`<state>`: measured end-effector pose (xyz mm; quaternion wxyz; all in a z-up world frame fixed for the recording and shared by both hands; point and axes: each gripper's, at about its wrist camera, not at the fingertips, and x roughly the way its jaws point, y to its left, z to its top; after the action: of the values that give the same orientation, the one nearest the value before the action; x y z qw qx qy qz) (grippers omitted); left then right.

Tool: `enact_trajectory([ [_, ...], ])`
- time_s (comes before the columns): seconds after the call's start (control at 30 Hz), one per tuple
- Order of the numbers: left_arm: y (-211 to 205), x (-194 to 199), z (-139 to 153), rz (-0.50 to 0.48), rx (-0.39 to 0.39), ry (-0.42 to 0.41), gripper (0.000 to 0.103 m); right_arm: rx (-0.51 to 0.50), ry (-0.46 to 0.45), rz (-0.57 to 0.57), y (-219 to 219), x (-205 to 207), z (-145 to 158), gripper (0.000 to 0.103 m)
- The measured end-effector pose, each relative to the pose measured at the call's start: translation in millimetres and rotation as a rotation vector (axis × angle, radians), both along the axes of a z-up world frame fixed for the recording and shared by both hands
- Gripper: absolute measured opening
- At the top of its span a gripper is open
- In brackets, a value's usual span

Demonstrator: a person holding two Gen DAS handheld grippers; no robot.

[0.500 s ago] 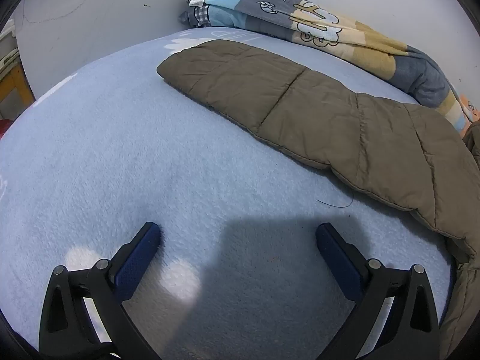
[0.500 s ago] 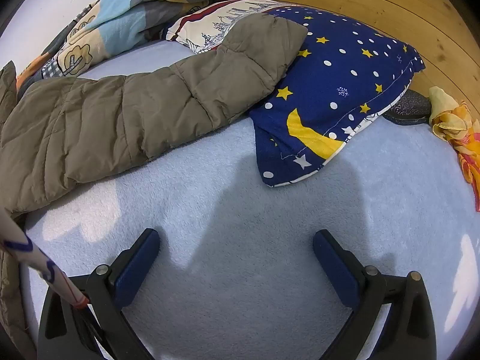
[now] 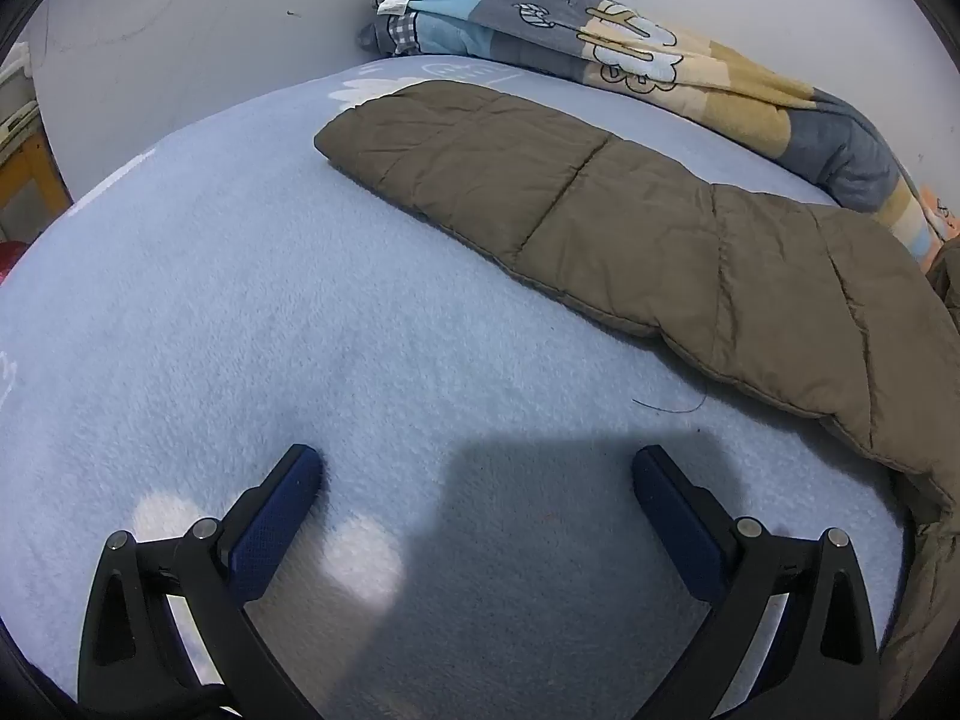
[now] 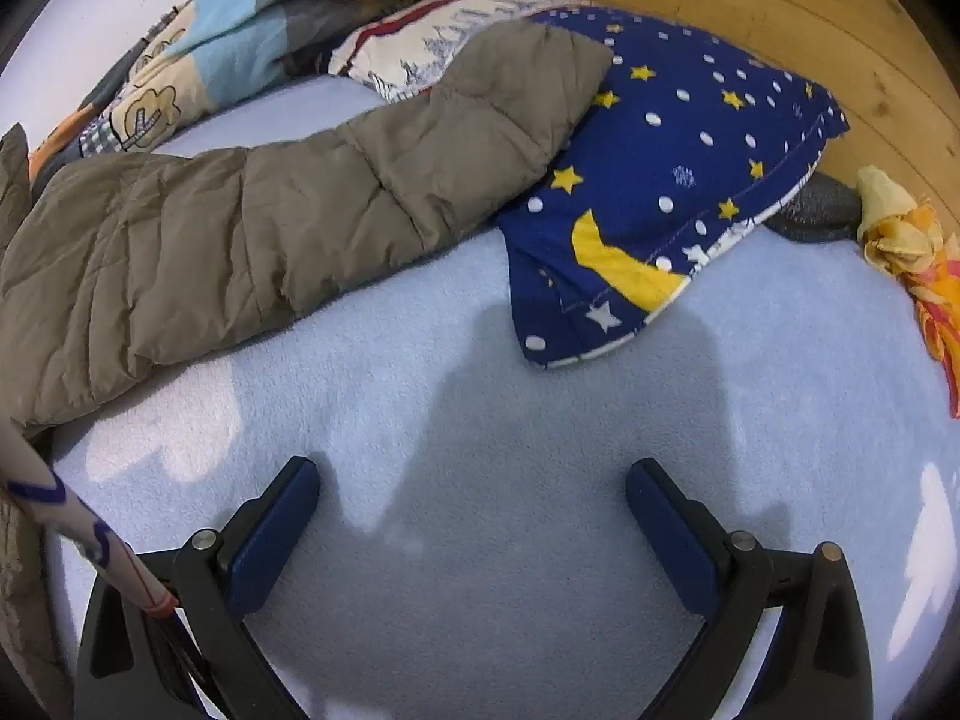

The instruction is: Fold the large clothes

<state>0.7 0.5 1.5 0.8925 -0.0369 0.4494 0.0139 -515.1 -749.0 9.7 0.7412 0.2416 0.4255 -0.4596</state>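
Sleeves of jacket lie flat, both tools gaping empty.

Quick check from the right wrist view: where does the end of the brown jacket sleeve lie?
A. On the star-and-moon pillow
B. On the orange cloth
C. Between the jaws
A: the sleeve ends draped over the edge of the blue star-and-moon pillow.

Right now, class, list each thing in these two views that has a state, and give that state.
Left gripper: open, empty, over the bed.
Right gripper: open, empty, over the bed.
Jacket: unfolded, sleeves spread flat.
Right sleeve: cuff resting on the pillow.
Pillow: lying flat, partly covered.
Blanket: bunched against the wall.
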Motion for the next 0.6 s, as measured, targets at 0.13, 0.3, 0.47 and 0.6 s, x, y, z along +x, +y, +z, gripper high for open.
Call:
enact_trajectory([
  [0.13,1,-7,0,-0.004,0.000,0.002,0.103,0.059,-0.001,-0.016,-2,-3,6,0.103],
  [0.3,5,-24,3,-0.012,-0.004,0.020,0.103,0.102,-0.052,0.024,12,-19,13,0.103],
  [0.47,8,-47,15,-0.018,0.041,0.043,0.103,0.140,-0.139,0.003,25,-44,30,0.102],
  [0.6,7,-74,52,-0.053,0.068,-0.014,0.103,0.122,-0.269,-0.040,39,-69,68,0.102],
])
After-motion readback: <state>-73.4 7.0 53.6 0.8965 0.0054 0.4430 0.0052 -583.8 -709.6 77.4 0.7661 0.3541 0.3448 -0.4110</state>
